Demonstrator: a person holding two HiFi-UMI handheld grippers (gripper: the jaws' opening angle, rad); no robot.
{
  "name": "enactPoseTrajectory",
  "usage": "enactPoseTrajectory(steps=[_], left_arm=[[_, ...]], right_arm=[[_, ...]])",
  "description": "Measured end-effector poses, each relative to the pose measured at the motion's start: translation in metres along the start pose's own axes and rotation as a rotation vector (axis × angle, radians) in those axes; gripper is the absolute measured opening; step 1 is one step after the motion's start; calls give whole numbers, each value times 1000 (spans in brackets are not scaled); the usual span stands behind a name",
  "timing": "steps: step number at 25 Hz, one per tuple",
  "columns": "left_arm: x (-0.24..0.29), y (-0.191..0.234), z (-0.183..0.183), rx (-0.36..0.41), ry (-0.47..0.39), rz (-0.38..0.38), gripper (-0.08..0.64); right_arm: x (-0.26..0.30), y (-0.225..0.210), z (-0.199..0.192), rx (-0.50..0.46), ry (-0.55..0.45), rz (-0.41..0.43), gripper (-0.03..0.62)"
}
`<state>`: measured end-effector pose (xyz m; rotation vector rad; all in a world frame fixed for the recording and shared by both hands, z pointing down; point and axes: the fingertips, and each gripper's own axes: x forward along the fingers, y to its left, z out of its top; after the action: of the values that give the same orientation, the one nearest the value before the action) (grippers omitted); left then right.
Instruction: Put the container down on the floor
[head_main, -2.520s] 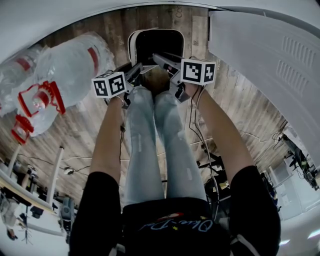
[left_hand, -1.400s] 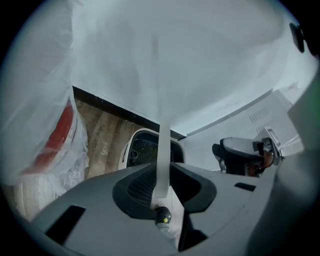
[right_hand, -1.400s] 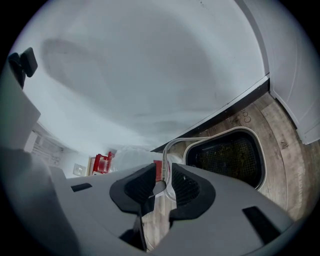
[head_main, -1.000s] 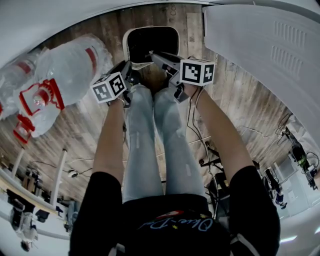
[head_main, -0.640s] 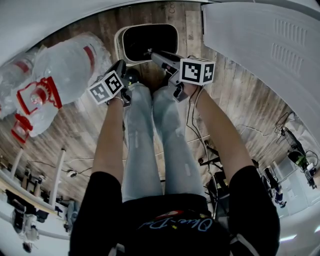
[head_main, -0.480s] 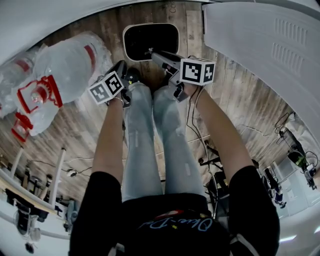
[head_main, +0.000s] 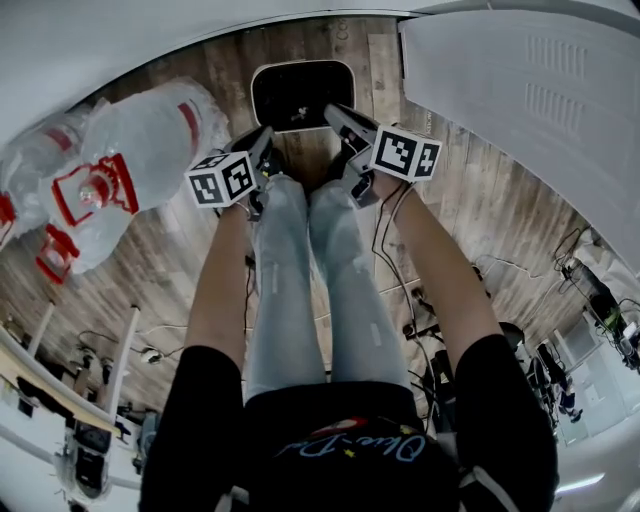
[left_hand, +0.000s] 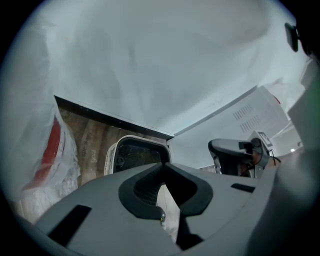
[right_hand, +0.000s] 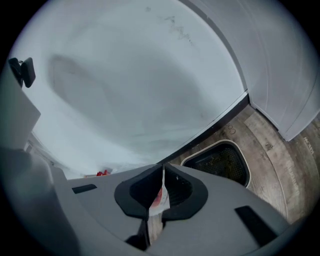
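Container (head_main: 290, 90) rests on the floor (head_main: 160, 260) by the wall. The left gripper (left_hand: 163, 164) has its jaws pressed together, empty. The right gripper (right_hand: 163, 170) has just been closing its jaws on nothing. Both hover near the container's rim, so a careless withdrawal could clip and shove it.

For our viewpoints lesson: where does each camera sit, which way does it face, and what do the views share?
Head view: on the person's head, looking steeply down; legs, both arms, left gripper and right gripper show.
Left gripper view: rides the left gripper, facing along its shut jaws toward the wall.
Right gripper view: rides the right gripper; its jaws have just been closing, nothing held between them.
Shared: all three show the container on the floor.
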<state>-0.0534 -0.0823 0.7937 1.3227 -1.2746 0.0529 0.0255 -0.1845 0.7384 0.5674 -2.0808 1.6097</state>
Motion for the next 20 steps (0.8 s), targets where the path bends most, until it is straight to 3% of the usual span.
enactPoseTrajectory(steps=[5, 13, 20], left_arm=[[-13, -40, 22, 69, -35, -80, 15], [-50, -116, 54, 62, -130, -239, 11], [-92, -163, 79, 101, -173, -278, 11]], right_arm=[[-29, 14, 24, -4, -100, -21, 0], [-73, 52, 37, -88, -145, -64, 0], [-108, 96, 38, -203, -143, -54, 0]])
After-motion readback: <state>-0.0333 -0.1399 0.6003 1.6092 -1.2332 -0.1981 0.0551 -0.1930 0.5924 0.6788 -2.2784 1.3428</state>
